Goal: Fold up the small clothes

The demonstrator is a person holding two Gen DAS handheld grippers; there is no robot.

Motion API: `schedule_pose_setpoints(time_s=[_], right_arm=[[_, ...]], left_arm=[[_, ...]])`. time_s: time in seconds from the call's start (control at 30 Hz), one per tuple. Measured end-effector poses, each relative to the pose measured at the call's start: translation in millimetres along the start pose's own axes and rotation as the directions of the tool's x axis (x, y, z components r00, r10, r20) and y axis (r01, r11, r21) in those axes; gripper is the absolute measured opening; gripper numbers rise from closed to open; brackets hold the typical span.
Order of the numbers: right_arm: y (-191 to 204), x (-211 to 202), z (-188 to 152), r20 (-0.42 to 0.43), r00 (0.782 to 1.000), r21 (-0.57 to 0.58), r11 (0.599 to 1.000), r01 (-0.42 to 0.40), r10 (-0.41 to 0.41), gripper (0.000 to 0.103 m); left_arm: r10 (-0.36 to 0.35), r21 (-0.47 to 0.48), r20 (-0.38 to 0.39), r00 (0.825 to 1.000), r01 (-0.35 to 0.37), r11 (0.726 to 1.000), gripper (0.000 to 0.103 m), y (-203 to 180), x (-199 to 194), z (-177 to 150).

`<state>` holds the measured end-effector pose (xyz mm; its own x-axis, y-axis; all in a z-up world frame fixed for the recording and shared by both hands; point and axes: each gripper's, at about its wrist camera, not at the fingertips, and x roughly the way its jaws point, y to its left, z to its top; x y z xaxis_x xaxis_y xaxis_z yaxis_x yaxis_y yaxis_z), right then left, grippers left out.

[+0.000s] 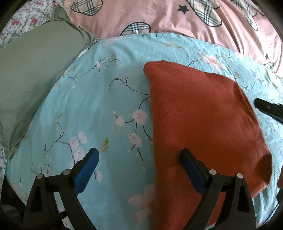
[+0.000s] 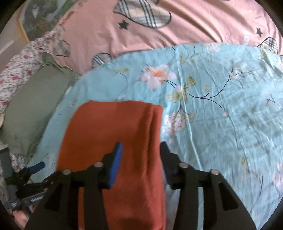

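A rust-orange knit garment (image 1: 199,123) lies folded into a long strip on the light blue floral sheet (image 1: 99,106). It also shows in the right wrist view (image 2: 115,134). My left gripper (image 1: 139,155) is open and empty, straddling the garment's left edge near its close end. My right gripper (image 2: 141,150) is open and empty, its jaws standing over the garment's right edge. The right gripper's tip shows at the right rim of the left wrist view (image 1: 267,106). The left gripper shows at the lower left of the right wrist view (image 2: 35,168).
A green pillow (image 1: 33,77) lies to the left of the sheet. A pink duvet (image 1: 159,16) with plaid hearts and stars lies behind it. A floral bedcover (image 2: 16,70) is at the far left.
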<state>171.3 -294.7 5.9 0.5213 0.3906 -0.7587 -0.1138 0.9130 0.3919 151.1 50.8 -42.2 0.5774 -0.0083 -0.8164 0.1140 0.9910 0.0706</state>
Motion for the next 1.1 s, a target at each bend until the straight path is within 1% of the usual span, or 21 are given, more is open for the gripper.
schedule_pose_setpoints(time_s=[0.1, 0.17, 0.2, 0.3, 0.37, 0.43, 0.6, 0.7, 0.83, 0.97, 1.1], right_arm=[[10, -16, -17, 0.004, 1.000, -0.002, 1.000, -0.027, 0.027, 0.056], [15, -23, -27, -0.010, 1.000, -0.019, 1.000, -0.019, 0.018, 0.064], [18, -26, -33, -0.023, 1.000, -0.035, 0.999, -0.015, 0.015, 0.066], [25, -38, -45, -0.053, 0.998, -0.074, 0.997, -0.032, 0.029, 0.078], [28, -45, -52, -0.057, 0.998, -0.095, 0.995, -0.021, 0.015, 0.091], [35, -54, -59, -0.061, 0.998, -0.136, 0.991, -0.014, 0.005, 0.096], [48, -68, -71, -0.081, 0.997, -0.201, 0.979, -0.017, 0.001, 0.098], [53, -77, -80, -0.093, 0.996, -0.237, 0.971, -0.021, -0.001, 0.099], [54, -85, -88, -0.104, 0.994, -0.233, 0.971, -0.050, 0.026, 0.100], [56, -93, -95, -0.095, 0.995, -0.247, 0.969, -0.035, 0.011, 0.100], [54, -107, -99, -0.089, 0.996, -0.255, 0.966, -0.035, 0.013, 0.100]], left_arm=[[-0.006, -0.004, 0.004, 1.000, 0.006, 1.000, 0.094, 0, -12, -7], [-0.003, 0.004, 0.018, 1.000, 0.003, 1.000, 0.094, -1, -21, -11], [0.006, 0.006, 0.027, 1.000, -0.007, 1.000, 0.094, -1, -26, -13], [0.013, 0.011, 0.053, 0.999, -0.013, 1.000, 0.094, 1, -43, -21], [0.004, 0.012, 0.058, 0.998, -0.005, 1.000, 0.095, 2, -51, -26], [-0.006, 0.014, 0.059, 0.998, 0.005, 1.000, 0.096, 3, -58, -32], [0.007, 0.057, 0.081, 0.997, -0.012, 0.998, 0.096, -1, -75, -46], [-0.004, 0.070, 0.096, 0.995, -0.002, 0.998, 0.096, 0, -85, -52], [-0.027, 0.073, 0.102, 0.994, 0.020, 0.997, 0.097, -1, -96, -58], [-0.033, 0.087, 0.114, 0.993, 0.023, 0.996, 0.097, -5, -105, -61], [-0.050, 0.106, 0.135, 0.990, 0.035, 0.994, 0.097, -6, -120, -64]])
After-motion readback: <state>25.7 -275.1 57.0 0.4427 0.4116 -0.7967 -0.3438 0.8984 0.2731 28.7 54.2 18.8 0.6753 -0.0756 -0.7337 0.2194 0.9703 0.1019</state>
